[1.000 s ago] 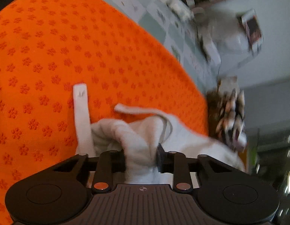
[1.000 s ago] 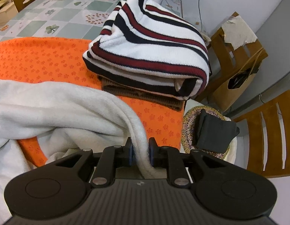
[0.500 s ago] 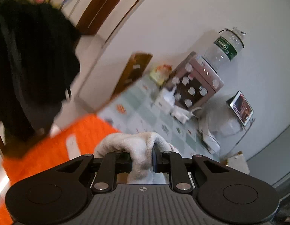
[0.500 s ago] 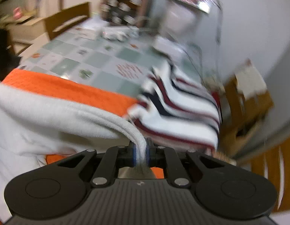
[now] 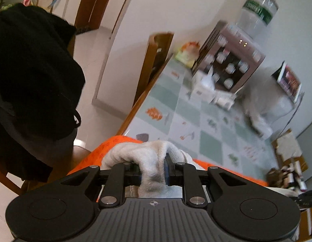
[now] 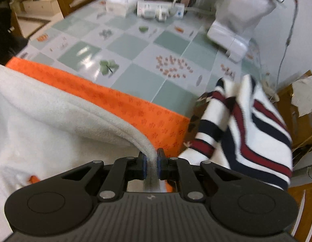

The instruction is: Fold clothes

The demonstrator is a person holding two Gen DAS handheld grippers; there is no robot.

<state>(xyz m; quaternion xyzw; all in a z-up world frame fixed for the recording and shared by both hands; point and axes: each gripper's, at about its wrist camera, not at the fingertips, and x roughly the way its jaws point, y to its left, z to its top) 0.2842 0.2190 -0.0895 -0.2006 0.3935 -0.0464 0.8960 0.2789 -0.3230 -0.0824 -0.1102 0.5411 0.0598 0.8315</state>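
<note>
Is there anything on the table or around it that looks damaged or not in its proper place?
Yes, one thing: the striped sweater at the right end of the orange mat lies rumpled, and it appears to hang past the table's corner. Both claws only grip the white fleece garment; nothing looks spilled or broken.

From my left side I see a green band with white lettering round the big water bottle point(image 5: 258, 8), but the letters are too blurred for me to read. Nothing else on the desk point(image 6: 135, 46) carries writing I can make out.
</note>
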